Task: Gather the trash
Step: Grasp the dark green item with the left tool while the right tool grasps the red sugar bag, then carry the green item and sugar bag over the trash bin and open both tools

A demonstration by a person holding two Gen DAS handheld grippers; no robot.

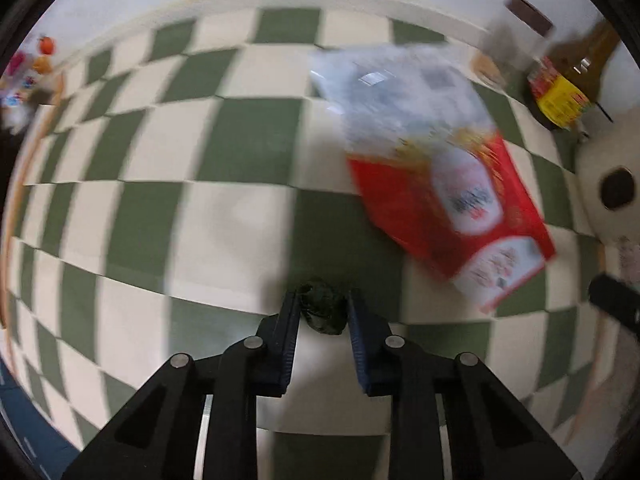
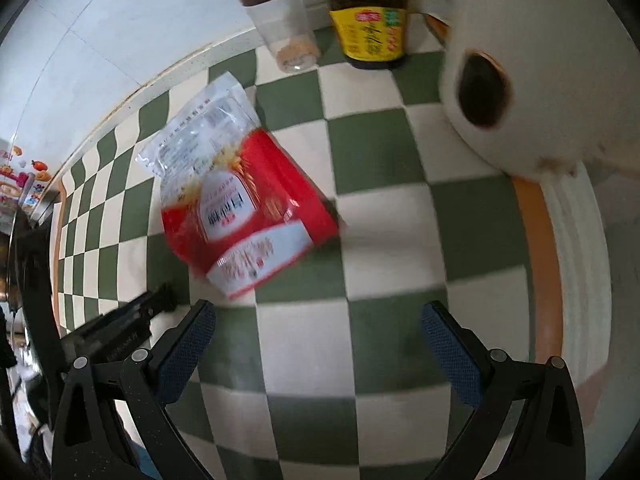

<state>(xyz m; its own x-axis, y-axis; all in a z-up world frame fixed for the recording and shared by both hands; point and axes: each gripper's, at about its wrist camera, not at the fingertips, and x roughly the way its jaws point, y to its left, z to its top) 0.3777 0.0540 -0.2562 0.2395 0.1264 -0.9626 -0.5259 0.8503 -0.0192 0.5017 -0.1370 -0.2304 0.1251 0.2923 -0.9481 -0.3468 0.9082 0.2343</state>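
A small dark crumpled wad (image 1: 323,312) is pinched between the blue pads of the left gripper (image 1: 323,314), at the fingertips, just above the green-and-cream checkered cloth (image 1: 248,148). What the wad is made of cannot be made out; it is dark green or black and partly shadowed. Up and to the right of this gripper, apart from it, a red-and-white snack bag (image 1: 436,176) is seen lying flat on the cloth, its print smeared by blur.

In the right wrist view the right gripper (image 2: 318,342) is held spread wide with nothing between its pads, above bare cloth. The snack bag (image 2: 240,196) lies beyond its left finger, near but not touched. At the lower left of that view only part of the left gripper's black body (image 2: 120,326) is shown; the wad is hidden there.

Behind the bag a clear jar with a brown lid (image 2: 280,20) and a brown bottle with a yellow label (image 2: 370,20) stand at the wall. A white rounded appliance (image 2: 540,64) is cut off at the right edge.
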